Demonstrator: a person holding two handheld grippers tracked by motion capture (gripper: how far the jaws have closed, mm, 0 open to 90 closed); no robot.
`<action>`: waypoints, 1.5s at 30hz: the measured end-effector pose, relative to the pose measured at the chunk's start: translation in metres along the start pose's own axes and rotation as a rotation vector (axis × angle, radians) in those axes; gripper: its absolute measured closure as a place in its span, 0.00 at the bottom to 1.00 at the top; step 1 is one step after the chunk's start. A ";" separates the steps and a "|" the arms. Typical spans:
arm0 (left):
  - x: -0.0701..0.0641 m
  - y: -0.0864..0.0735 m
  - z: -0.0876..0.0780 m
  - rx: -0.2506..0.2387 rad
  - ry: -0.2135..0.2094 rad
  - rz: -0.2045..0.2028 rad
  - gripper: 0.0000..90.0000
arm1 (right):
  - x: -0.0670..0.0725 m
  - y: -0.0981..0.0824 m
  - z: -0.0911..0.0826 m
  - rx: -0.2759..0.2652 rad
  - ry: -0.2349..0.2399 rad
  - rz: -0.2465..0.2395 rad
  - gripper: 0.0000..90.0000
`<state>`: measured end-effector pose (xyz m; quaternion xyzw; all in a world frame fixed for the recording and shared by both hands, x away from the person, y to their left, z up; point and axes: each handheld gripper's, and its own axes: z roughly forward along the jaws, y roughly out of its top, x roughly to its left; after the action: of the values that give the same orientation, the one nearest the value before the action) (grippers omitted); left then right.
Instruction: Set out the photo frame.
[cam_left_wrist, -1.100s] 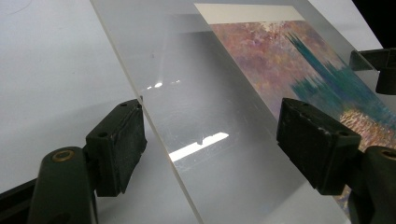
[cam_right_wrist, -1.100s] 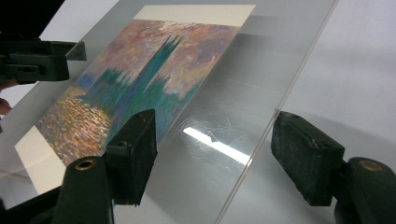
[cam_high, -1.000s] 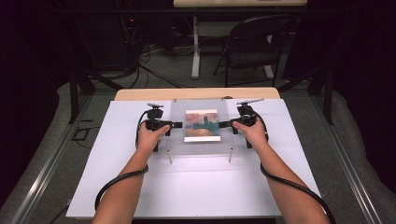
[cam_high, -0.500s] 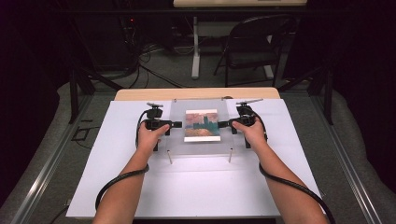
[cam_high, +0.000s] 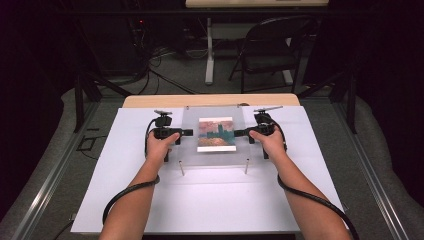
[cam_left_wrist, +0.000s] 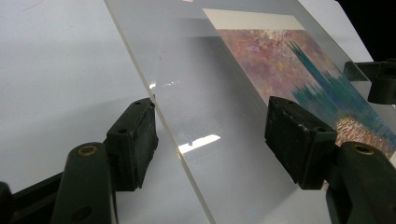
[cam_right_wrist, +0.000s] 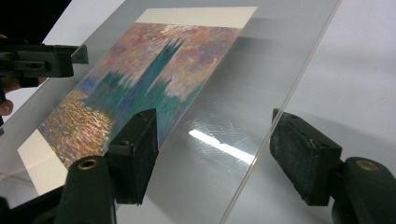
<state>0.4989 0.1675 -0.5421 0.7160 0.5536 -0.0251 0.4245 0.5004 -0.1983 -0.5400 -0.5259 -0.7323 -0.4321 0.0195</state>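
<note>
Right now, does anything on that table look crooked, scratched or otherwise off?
Mostly tidy. The clear panel lies square on the white sheet, the painted print centred in it. One oddity: fine scuffs catch the light beside the print, in the right gripper view. The two small pins at its near edge stand upright.

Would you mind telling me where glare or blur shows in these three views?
High view: dark surroundings, bright white table sheet, image soft overall. Left gripper view: a small glare patch on the clear acrylic panel. Right gripper view: a bright streak and fine scratches on the panel; the painted print stays sharp.
</note>
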 end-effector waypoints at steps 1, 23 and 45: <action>0.000 0.000 -0.001 0.003 -0.001 -0.001 0.39 | 0.000 0.000 0.000 0.005 0.000 -0.005 0.36; -0.005 0.004 -0.008 -0.001 0.007 0.002 0.44 | 0.006 0.002 -0.008 0.010 -0.011 -0.035 0.36; -0.026 0.007 -0.046 -0.042 -0.004 0.089 0.58 | 0.030 0.007 -0.043 -0.011 -0.032 -0.138 0.50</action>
<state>0.4744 0.1770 -0.4956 0.7308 0.5208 0.0043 0.4412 0.4743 -0.2035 -0.4944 -0.4813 -0.7646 -0.4279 -0.0251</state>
